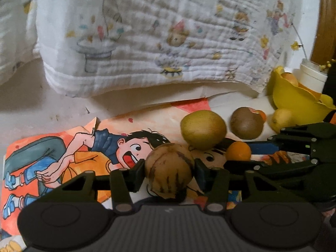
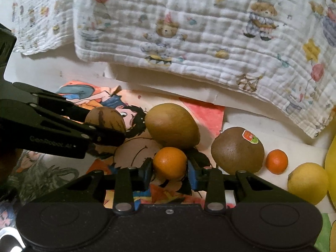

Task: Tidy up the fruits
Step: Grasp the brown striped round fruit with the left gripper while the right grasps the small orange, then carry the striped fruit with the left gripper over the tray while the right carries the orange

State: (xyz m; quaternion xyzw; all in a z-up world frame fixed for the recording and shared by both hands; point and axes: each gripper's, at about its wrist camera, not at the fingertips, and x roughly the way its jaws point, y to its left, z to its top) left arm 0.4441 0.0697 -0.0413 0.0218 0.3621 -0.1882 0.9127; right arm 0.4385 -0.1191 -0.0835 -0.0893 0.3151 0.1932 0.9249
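A cartoon poster (image 1: 69,147) of a shouting boy lies flat on the white desk (image 1: 31,115). Behind the poster, a white quilted cloth (image 1: 168,31) printed with bears and balloons hangs over the desk. Right of the cloth stands a white jar (image 1: 313,76).

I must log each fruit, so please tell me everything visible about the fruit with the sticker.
The kiwi is brown, oval and matte, with a red-and-green sticker on its upper right side. It lies free on the white tabletop, beside the small orange; contact is unclear. No gripper holds it.
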